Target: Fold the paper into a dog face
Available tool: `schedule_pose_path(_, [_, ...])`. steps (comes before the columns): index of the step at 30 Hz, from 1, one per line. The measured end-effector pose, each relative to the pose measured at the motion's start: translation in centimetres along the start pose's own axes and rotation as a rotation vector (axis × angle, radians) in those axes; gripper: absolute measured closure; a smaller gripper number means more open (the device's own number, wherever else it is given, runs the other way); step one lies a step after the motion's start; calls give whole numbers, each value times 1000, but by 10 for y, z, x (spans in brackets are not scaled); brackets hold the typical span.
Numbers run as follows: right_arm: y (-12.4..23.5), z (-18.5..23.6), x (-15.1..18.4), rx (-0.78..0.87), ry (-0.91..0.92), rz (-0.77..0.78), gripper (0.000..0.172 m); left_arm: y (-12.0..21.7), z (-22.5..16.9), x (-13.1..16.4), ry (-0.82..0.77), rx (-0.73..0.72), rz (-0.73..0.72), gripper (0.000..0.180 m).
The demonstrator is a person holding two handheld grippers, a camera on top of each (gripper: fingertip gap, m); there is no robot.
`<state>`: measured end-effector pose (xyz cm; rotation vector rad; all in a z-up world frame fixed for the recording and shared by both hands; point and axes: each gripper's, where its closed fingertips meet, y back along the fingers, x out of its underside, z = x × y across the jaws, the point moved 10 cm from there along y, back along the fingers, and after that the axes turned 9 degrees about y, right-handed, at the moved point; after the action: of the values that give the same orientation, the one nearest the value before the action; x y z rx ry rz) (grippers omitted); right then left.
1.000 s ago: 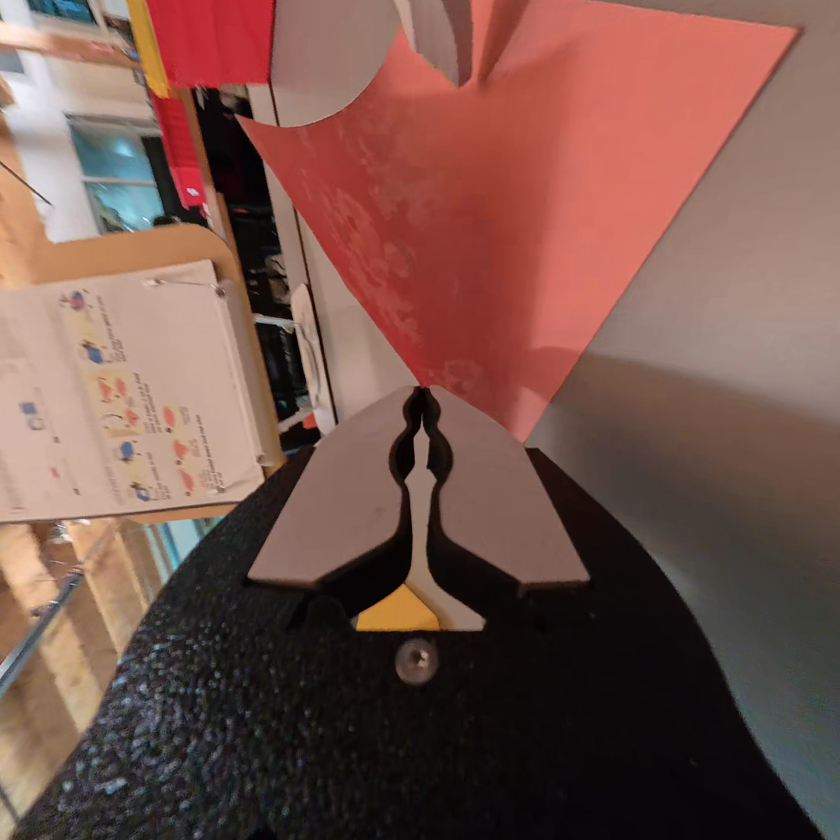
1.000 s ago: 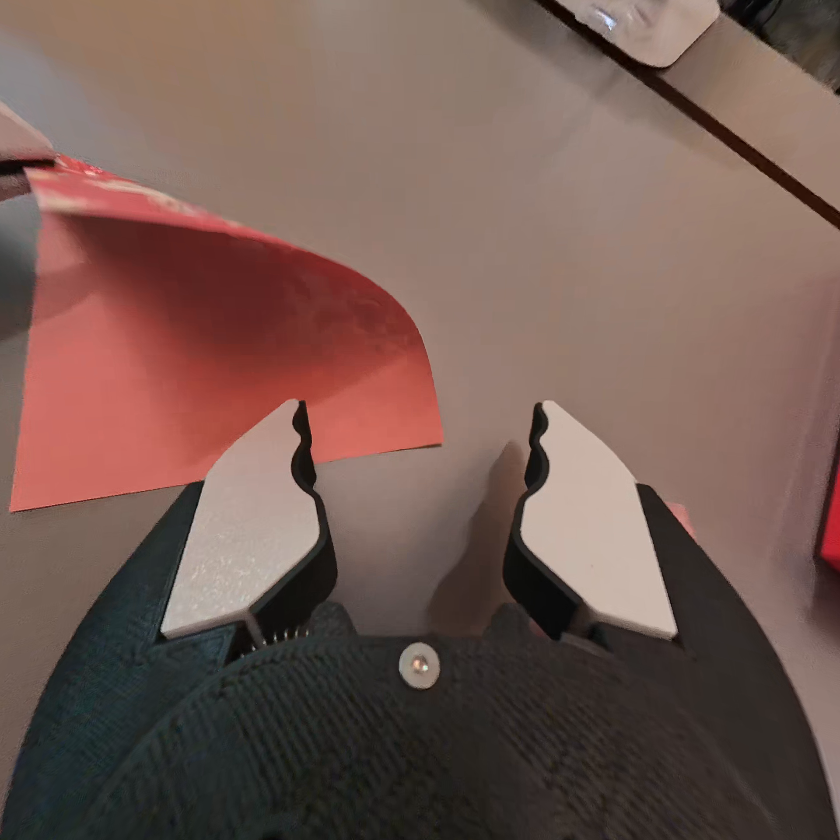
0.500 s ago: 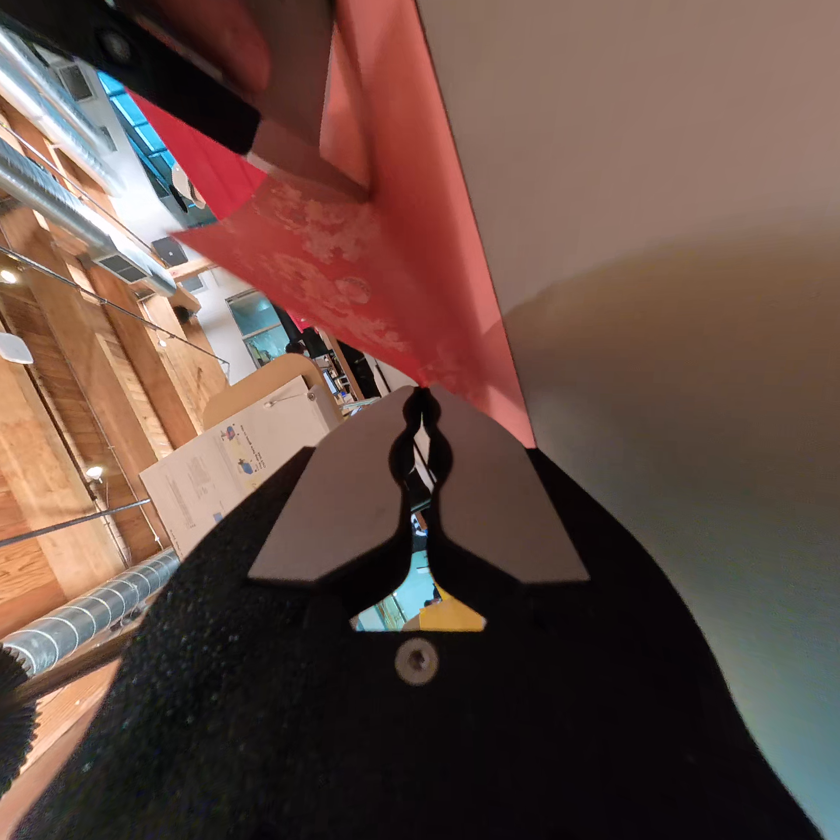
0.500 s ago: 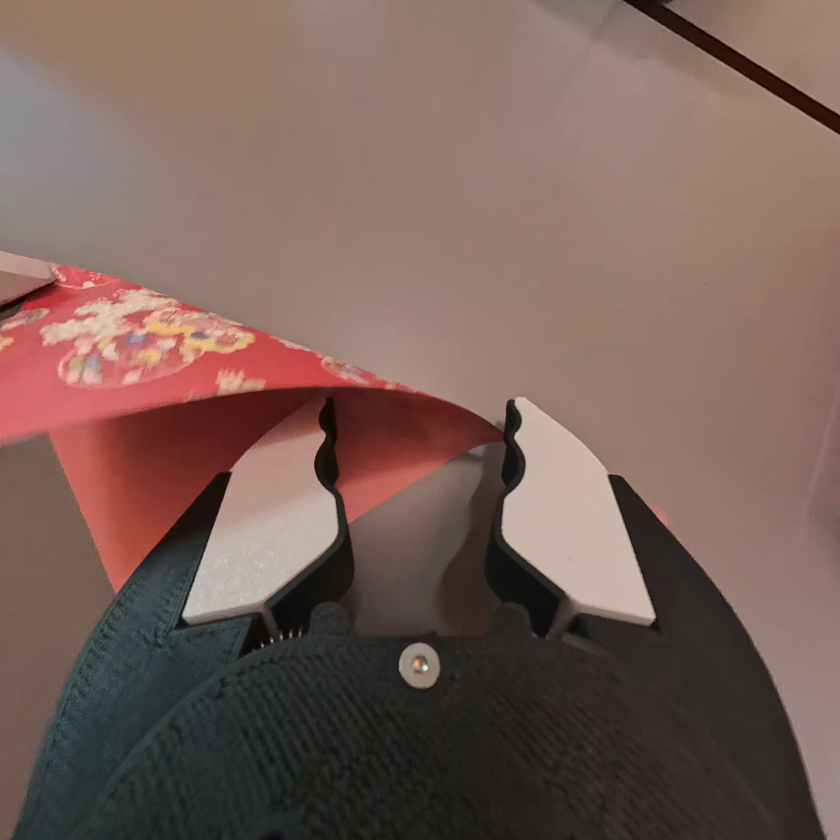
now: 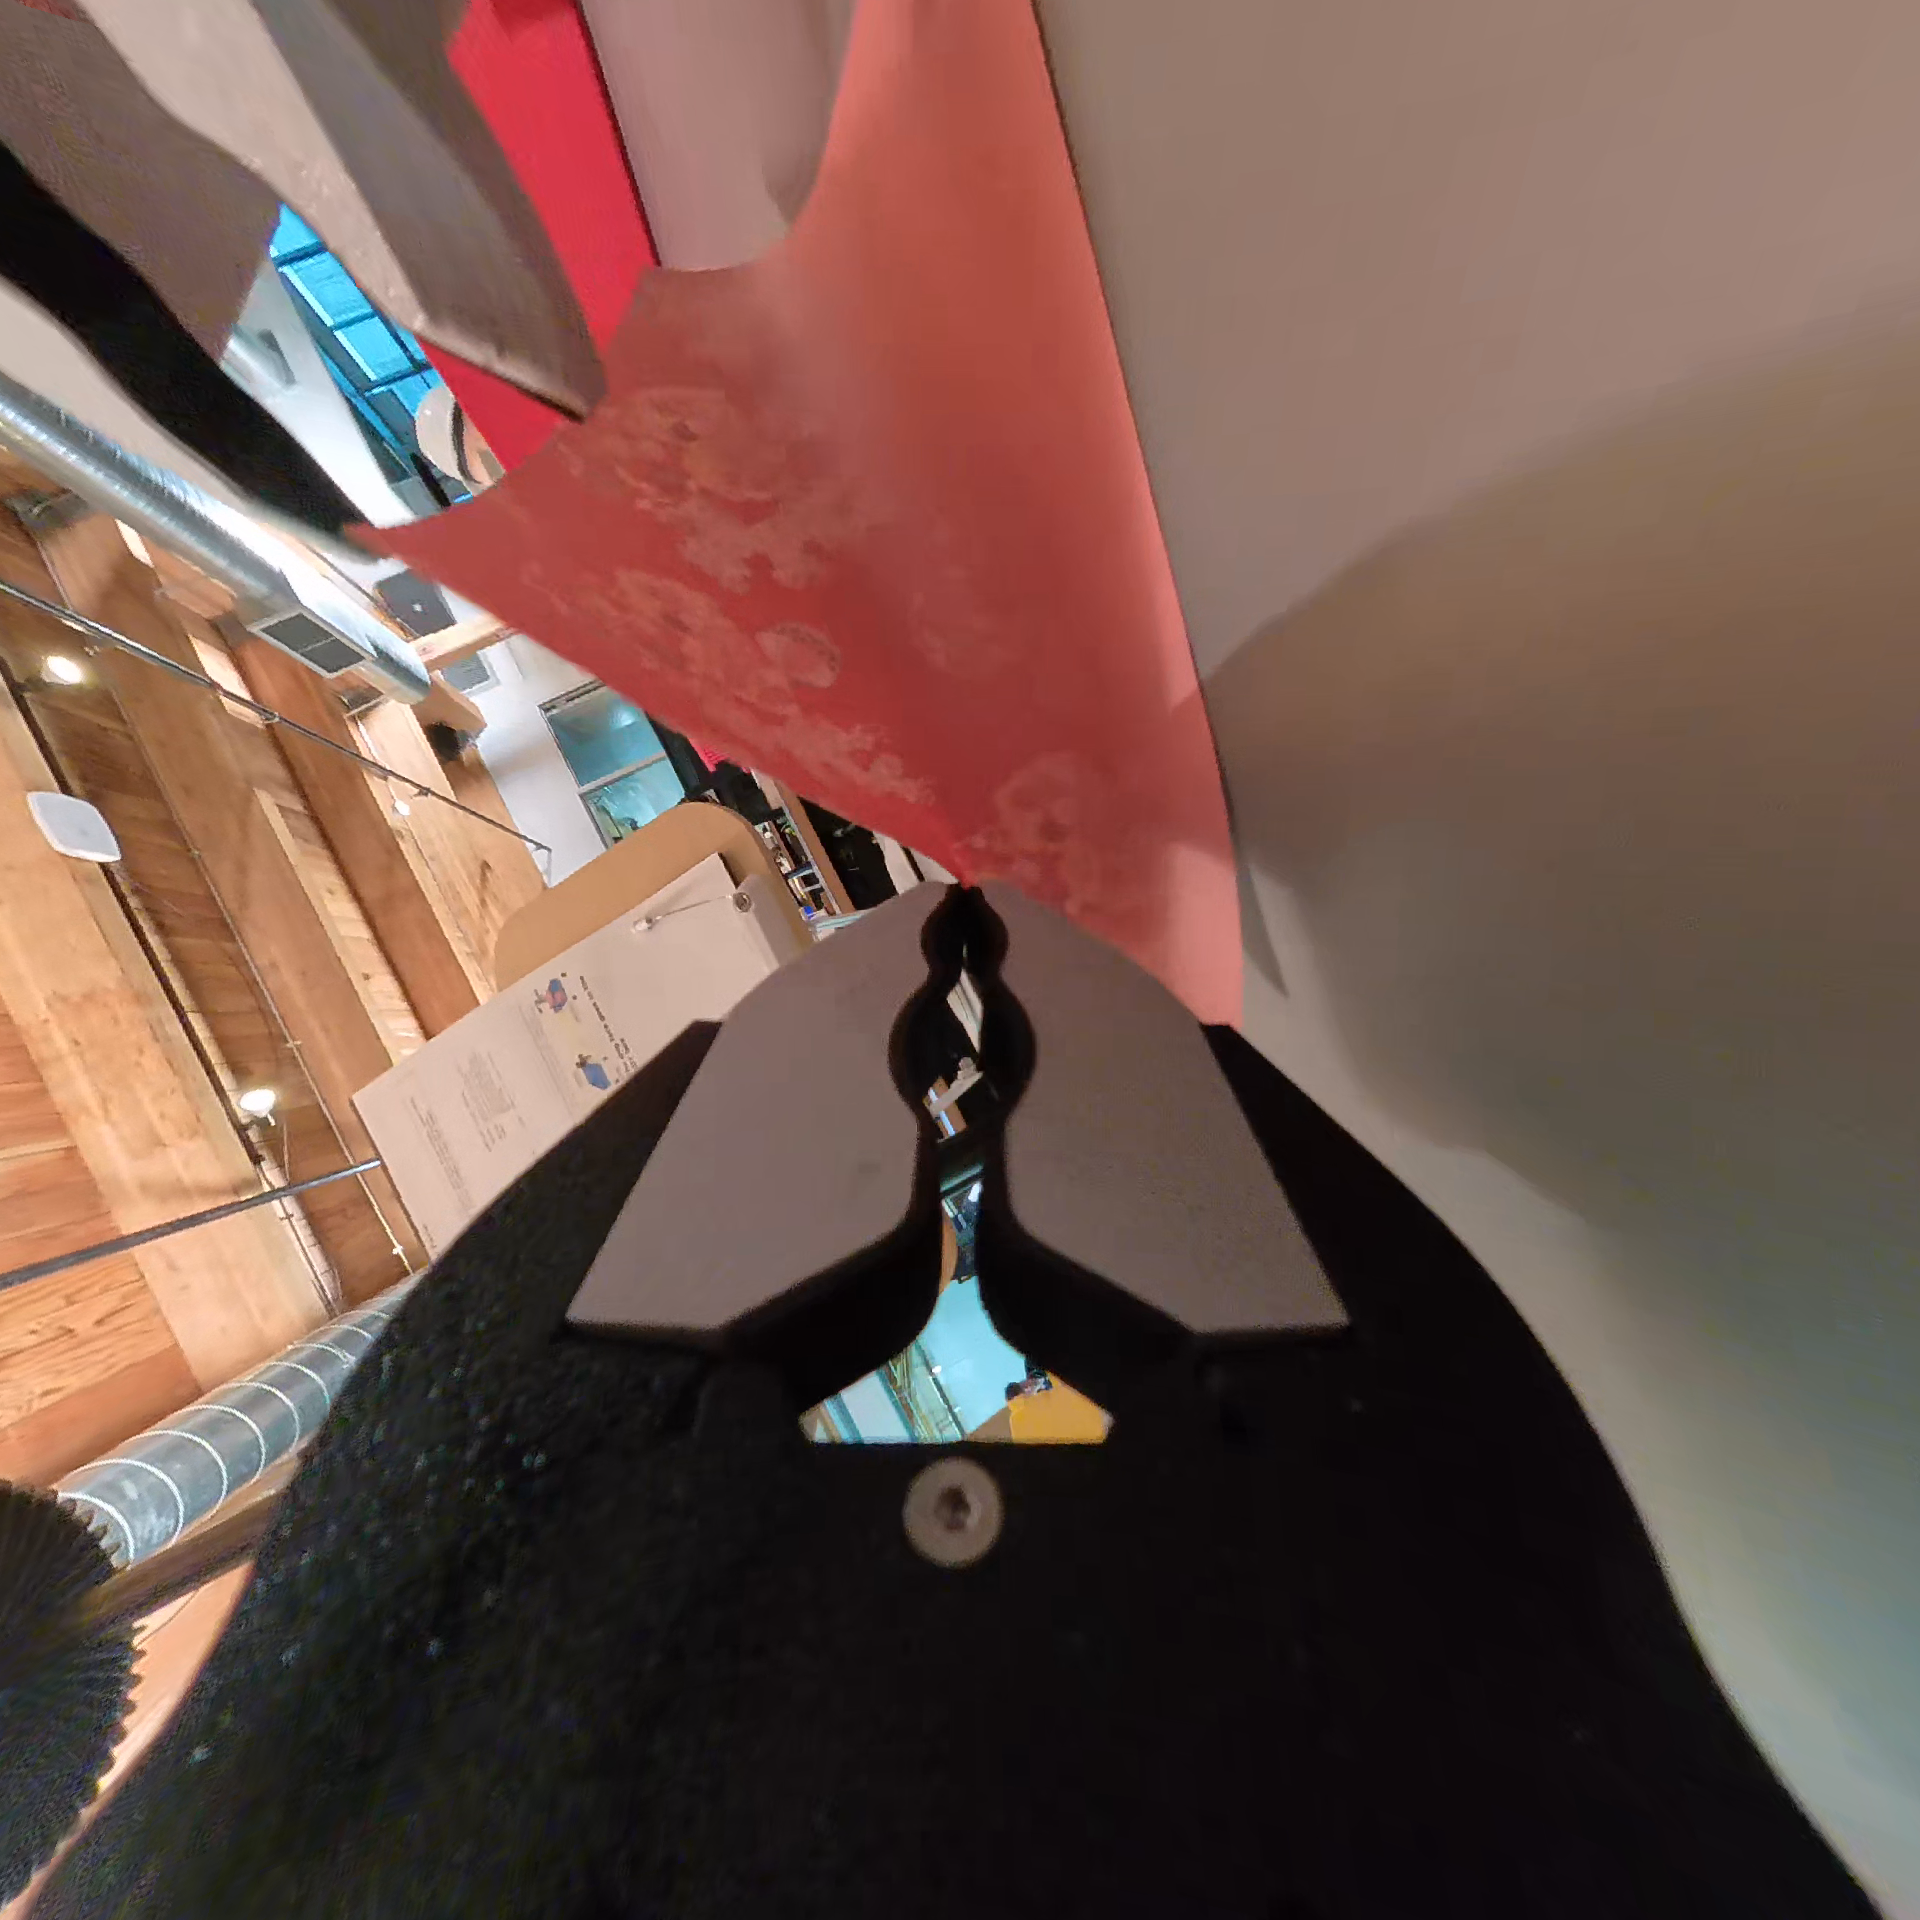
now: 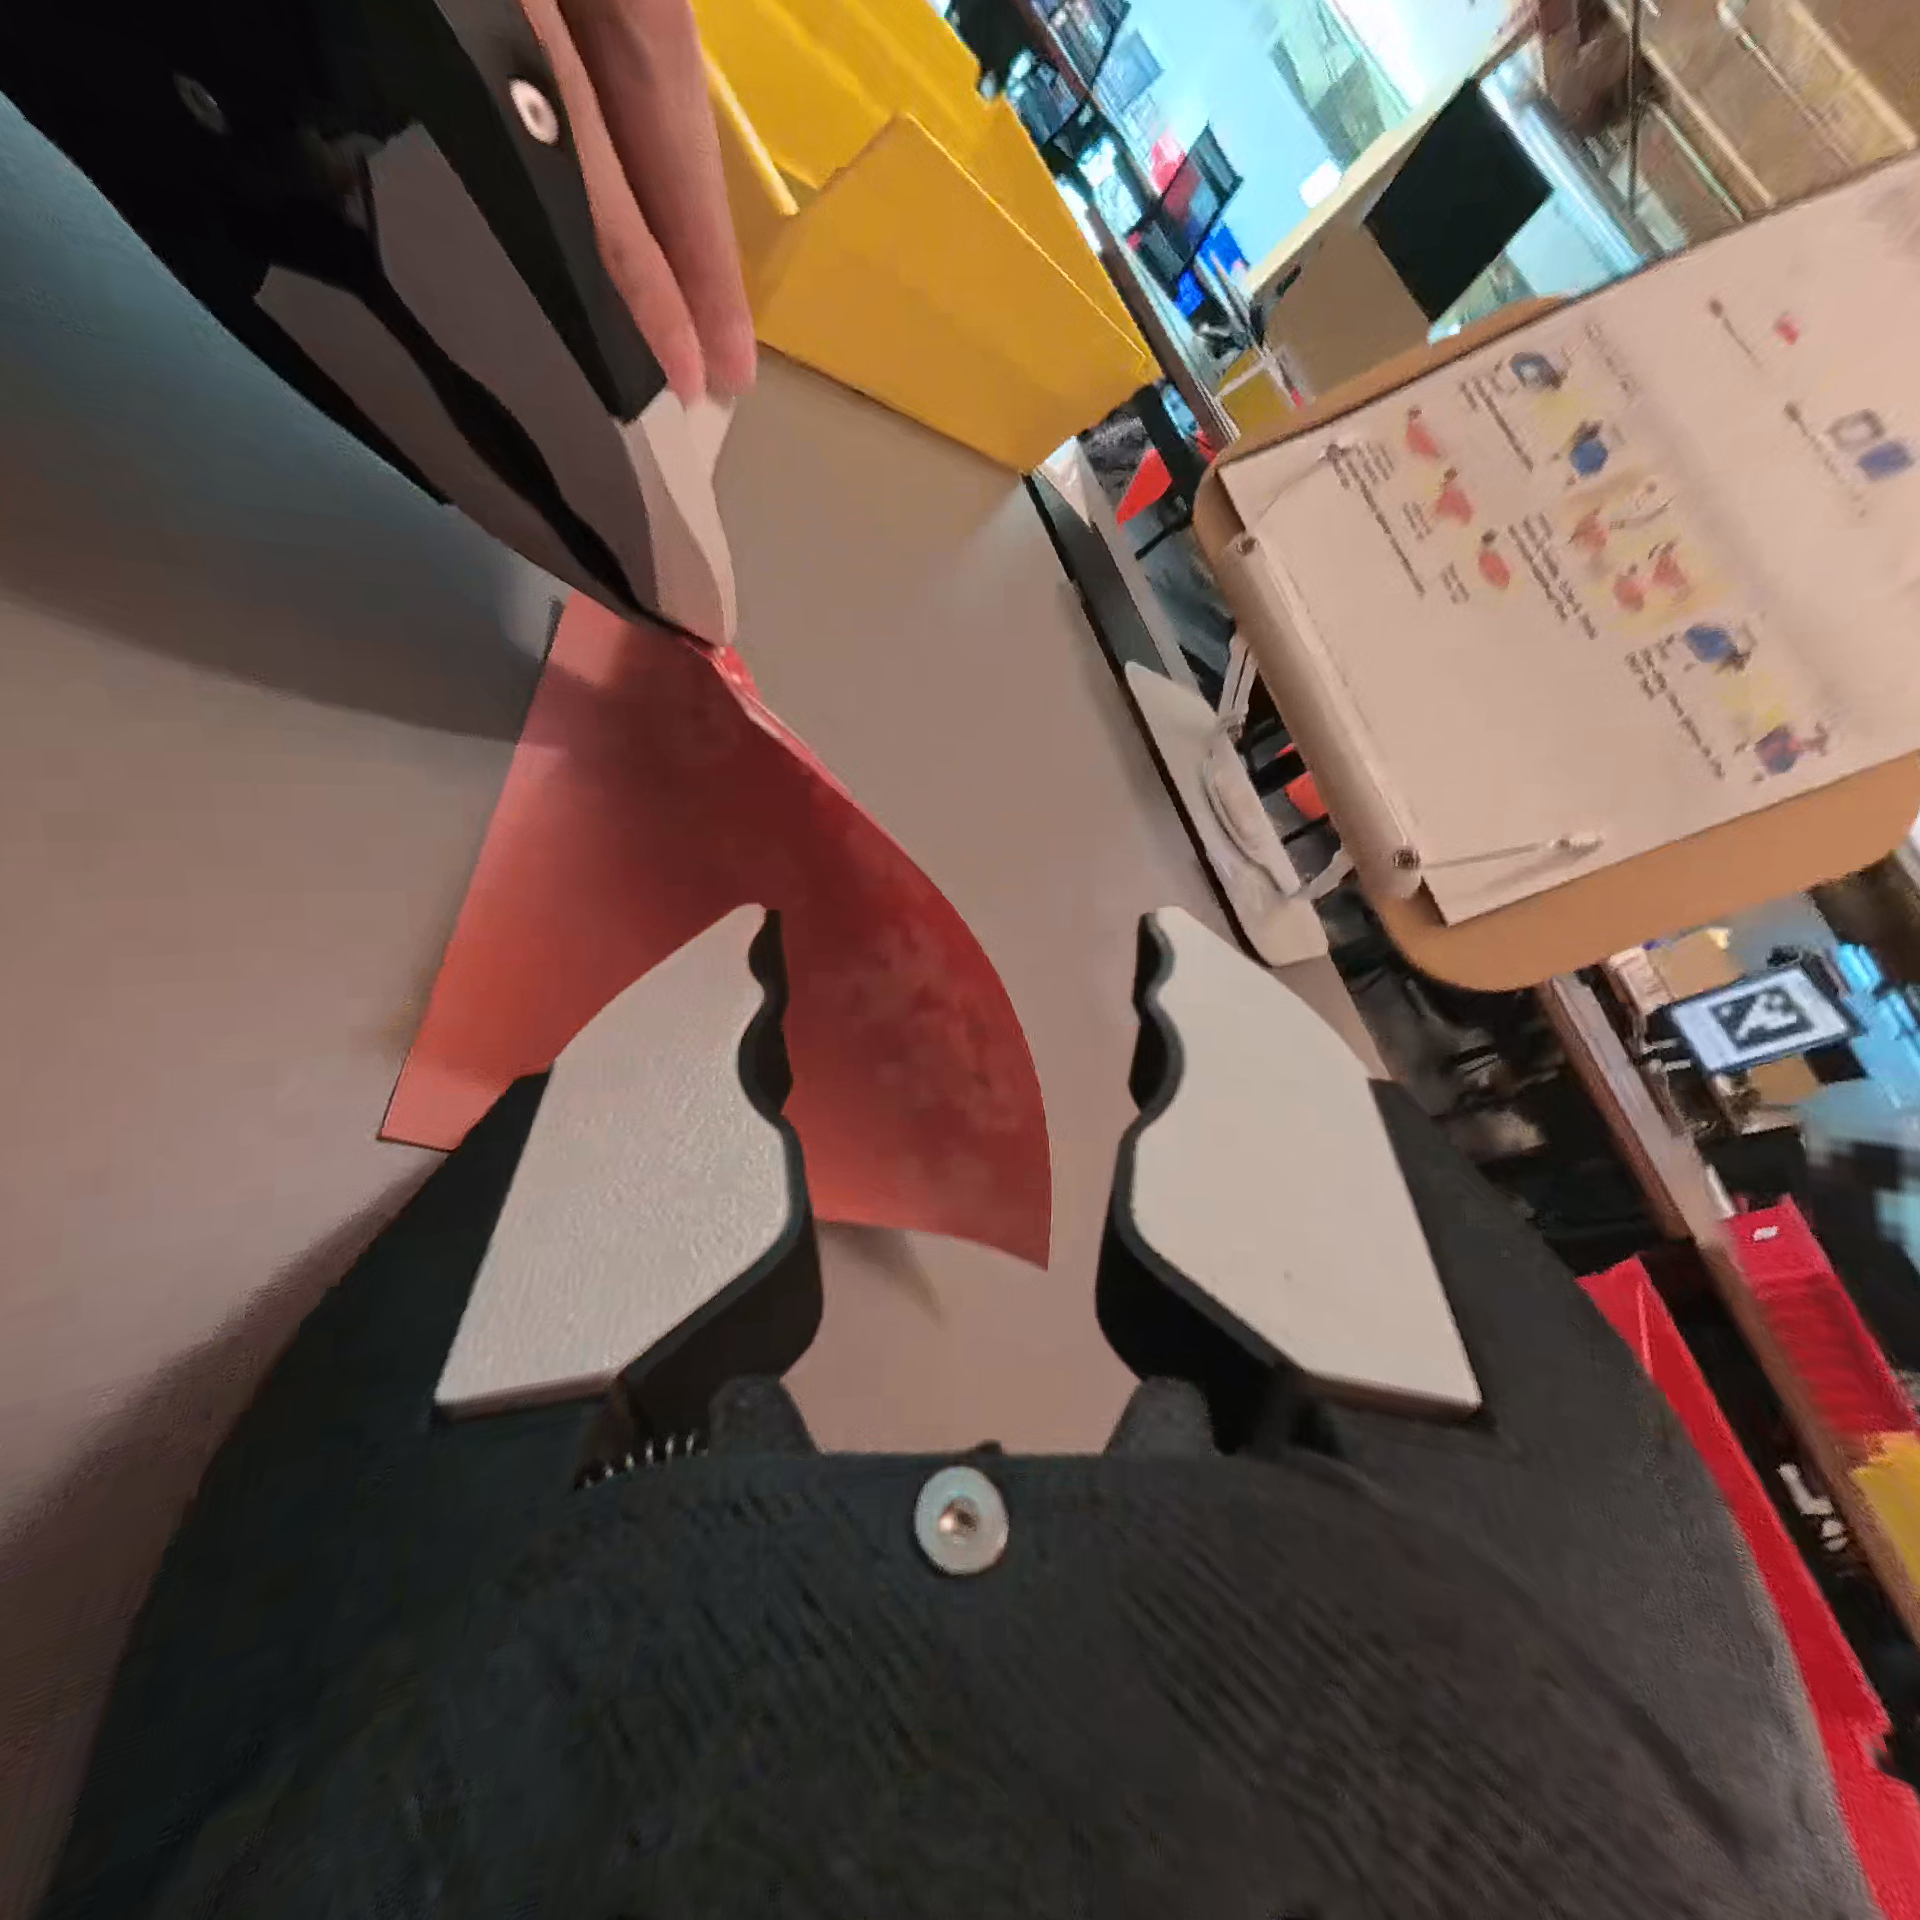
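Observation:
A red paper sheet (image 5: 862, 582) with a faint flower pattern is lifted off the grey table (image 5: 1507, 520). My left gripper (image 5: 964, 896) is shut on one corner of it and holds that corner up. In the right wrist view the sheet (image 6: 727, 935) curls up from the table (image 6: 208, 831), and the left gripper (image 6: 681, 613) pinches its far corner. My right gripper (image 6: 954, 940) is open around the raised near corner of the sheet; its pads do not press on the paper. The right gripper's fingers (image 5: 436, 208) also show at the top left of the left wrist view.
A board with a white instruction sheet (image 6: 1579, 582) stands past the table's right edge; it also shows in the left wrist view (image 5: 582, 1060). Yellow boxes (image 6: 935, 270) sit at the table's far end. A red bin (image 6: 1766, 1403) is at the right. A hand (image 6: 665, 208) holds the left gripper. My hands' fingertips stand some 10 cm from each other.
The left gripper has lifted and swung its corner of the paper up. The right gripper has narrowed and moved in around the sheet's raised near corner, tilting toward the room.

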<state>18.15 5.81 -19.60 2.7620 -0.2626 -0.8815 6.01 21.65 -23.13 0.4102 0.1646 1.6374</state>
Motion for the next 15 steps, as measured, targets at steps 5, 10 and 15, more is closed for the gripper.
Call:
schedule_pose_path(5, [-4,-2,0,-31,66,-5,126,-6,1,2,-18,38,-6,180])
schedule_pose_path(10, [-5,-3,15,-51,34,11,139,-9,-1,5,20,83,-37,180])
schedule_pose_path(15, [-2,-8,43,-142,-187,175,122,-10,3,8,-16,98,-63,180])
